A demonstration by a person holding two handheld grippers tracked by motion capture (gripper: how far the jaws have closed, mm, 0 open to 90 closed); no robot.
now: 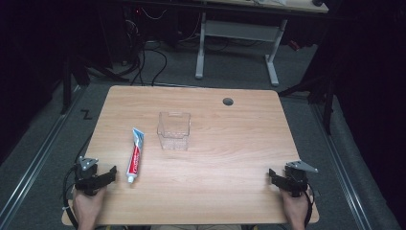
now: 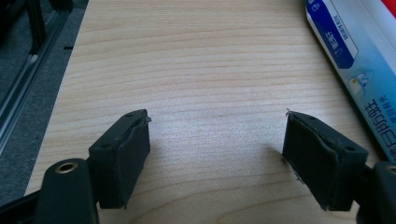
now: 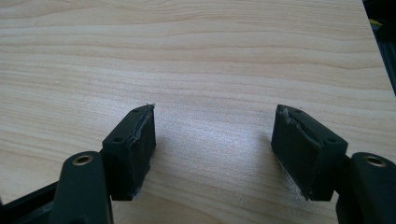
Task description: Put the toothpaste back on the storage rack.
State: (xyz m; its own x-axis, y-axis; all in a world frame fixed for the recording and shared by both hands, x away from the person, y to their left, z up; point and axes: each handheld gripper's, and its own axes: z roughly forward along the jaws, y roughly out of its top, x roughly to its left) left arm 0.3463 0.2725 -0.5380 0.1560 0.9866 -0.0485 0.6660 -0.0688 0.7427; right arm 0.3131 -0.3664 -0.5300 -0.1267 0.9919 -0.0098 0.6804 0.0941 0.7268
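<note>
- From where I stand, nothing looks started: the toothpaste tube [image 1: 135, 155] lies flat on the wooden table [image 1: 230, 158], untouched, with its cap end toward the person and its crimped end pointing away toward the far edge.
- A clear plastic container [image 1: 174, 130] stands upright near the middle of the table, just beyond and to the right of the tube, close to it but not touching. As far as I can see it is empty.
- The left gripper [image 1: 107, 176] rests at the near left corner, held in the person's left hand [image 1: 86, 203]. Its jaws are spread wide with only bare wood between them. In the left gripper view the tube [image 2: 359, 60] runs along the right edge, just beside the jaw on that side and outside the gap.
- The right gripper [image 1: 274, 175] sits at the near right corner, well apart from both tube and container. Its jaws also stand wide apart with nothing between them, as the right gripper view [image 3: 212, 140] confirms.
- My reading: the work is probably to get the tube into the container, and all of it is left: reaching, grasping, lifting, placing.
- The left gripper is the nearer one, so it seems better placed to make the first move.
</note>
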